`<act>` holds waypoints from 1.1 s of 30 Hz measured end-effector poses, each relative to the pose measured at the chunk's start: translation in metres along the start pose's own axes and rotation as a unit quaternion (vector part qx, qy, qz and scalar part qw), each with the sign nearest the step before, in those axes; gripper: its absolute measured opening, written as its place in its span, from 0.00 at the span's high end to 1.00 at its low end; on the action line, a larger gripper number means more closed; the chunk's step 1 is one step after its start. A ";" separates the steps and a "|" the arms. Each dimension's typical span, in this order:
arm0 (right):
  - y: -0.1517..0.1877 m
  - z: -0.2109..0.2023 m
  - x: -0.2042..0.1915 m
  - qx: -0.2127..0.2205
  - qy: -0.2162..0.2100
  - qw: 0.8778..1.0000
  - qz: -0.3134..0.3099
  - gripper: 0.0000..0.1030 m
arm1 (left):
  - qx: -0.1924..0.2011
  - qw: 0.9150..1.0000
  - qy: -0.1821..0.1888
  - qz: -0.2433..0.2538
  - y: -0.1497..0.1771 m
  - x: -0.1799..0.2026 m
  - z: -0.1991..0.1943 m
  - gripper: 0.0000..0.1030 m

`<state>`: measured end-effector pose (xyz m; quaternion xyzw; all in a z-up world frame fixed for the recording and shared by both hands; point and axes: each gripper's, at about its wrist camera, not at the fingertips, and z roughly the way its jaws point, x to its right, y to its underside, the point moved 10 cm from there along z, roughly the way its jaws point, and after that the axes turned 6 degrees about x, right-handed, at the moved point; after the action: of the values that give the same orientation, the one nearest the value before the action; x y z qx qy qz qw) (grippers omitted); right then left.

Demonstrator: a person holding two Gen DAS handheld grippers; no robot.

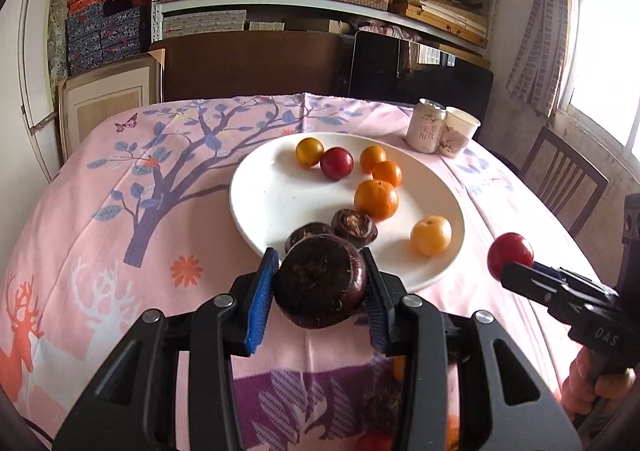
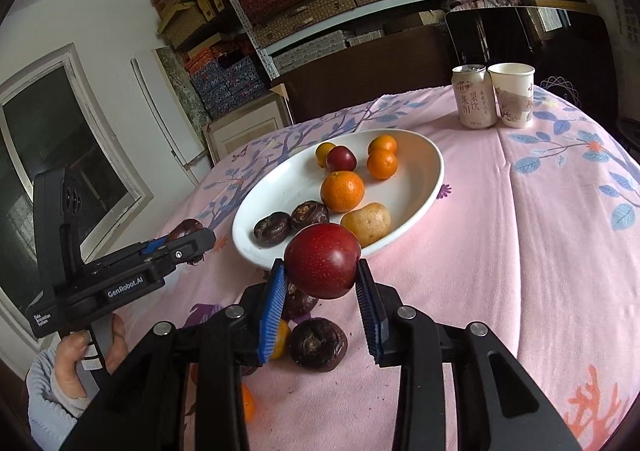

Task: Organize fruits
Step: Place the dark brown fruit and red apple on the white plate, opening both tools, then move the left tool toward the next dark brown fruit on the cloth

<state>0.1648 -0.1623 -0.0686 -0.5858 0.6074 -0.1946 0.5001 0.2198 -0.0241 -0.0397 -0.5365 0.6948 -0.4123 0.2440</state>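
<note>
My left gripper (image 1: pixel 318 283) is shut on a dark brown water chestnut (image 1: pixel 320 280), held above the pink cloth just short of the white plate (image 1: pixel 268 203). My right gripper (image 2: pixel 322 283) is shut on a red plum (image 2: pixel 323 265), also lifted near the plate (image 2: pixel 416 187). On the plate lie several oranges, a red plum (image 1: pixel 337 163), a yellow fruit (image 1: pixel 431 235) and two water chestnuts (image 1: pixel 354 228). In the left wrist view the right gripper (image 1: pixel 516 265) shows at the right with its plum (image 1: pixel 510 254); the left gripper (image 2: pixel 188 237) shows at the left in the right wrist view.
A drink can (image 2: pixel 474 96) and a paper cup (image 2: pixel 514 93) stand at the far side of the table. More water chestnuts (image 2: pixel 318 344) and oranges (image 2: pixel 280 339) lie on the cloth under my right gripper. A wooden chair (image 1: pixel 564 179) stands right of the table. Shelves with boxes fill the back wall.
</note>
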 end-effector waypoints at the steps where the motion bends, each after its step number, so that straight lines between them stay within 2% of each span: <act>1: -0.006 0.003 0.002 0.001 0.002 1.000 0.000 0.66 | 0.001 1.000 0.001 -0.003 -0.006 0.000 0.004 0.61; 6: -0.026 0.032 -0.007 -0.008 -0.005 1.000 -0.013 0.65 | 0.000 1.000 -0.007 -0.017 -0.030 -0.008 0.033 0.61; 9: -0.022 0.055 -0.021 -0.020 -0.005 0.999 -0.042 0.64 | -0.008 1.000 -0.012 -0.018 -0.029 -0.011 0.054 0.60; 11: -0.015 0.062 -0.024 -0.027 0.000 0.998 -0.056 0.59 | -0.015 1.000 -0.023 -0.010 -0.021 -0.013 0.066 0.44; 12: -0.014 0.062 -0.022 -0.026 0.003 0.998 -0.061 0.48 | -0.016 0.999 -0.032 -0.004 -0.018 -0.016 0.069 0.32; 15: -0.016 0.055 -0.016 -0.015 0.008 0.998 -0.056 0.46 | -0.018 0.999 -0.037 -0.015 -0.013 -0.024 0.069 0.27; 17: -0.015 0.048 -0.013 -0.009 0.003 0.999 -0.042 0.46 | -0.013 0.999 -0.032 -0.028 -0.013 -0.027 0.064 0.20; 19: -0.011 0.043 -0.005 -0.009 0.010 0.999 -0.030 0.43 | -0.003 0.999 -0.040 -0.033 -0.011 -0.031 0.053 0.09; 23: -0.008 0.033 0.006 -0.005 0.018 1.000 -0.003 0.40 | -0.003 0.998 -0.044 -0.045 0.004 -0.035 0.037 0.08; 25: -0.007 0.025 0.010 0.003 0.021 1.000 0.003 0.32 | -0.007 0.998 -0.046 -0.050 0.014 -0.035 0.030 0.05; 29: 0.003 0.008 0.016 0.003 0.023 1.000 0.021 0.31 | -0.021 0.997 -0.057 -0.046 0.036 -0.034 0.015 0.05; 33: 0.014 -0.002 0.020 -0.002 0.028 0.999 0.031 0.27 | -0.019 0.999 -0.036 -0.034 0.045 -0.018 0.003 0.05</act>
<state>0.1595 -0.1778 -0.0867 -0.5620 0.6391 -0.1939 0.4880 0.2030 -0.0036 -0.0805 -0.5786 0.6747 -0.3875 0.2446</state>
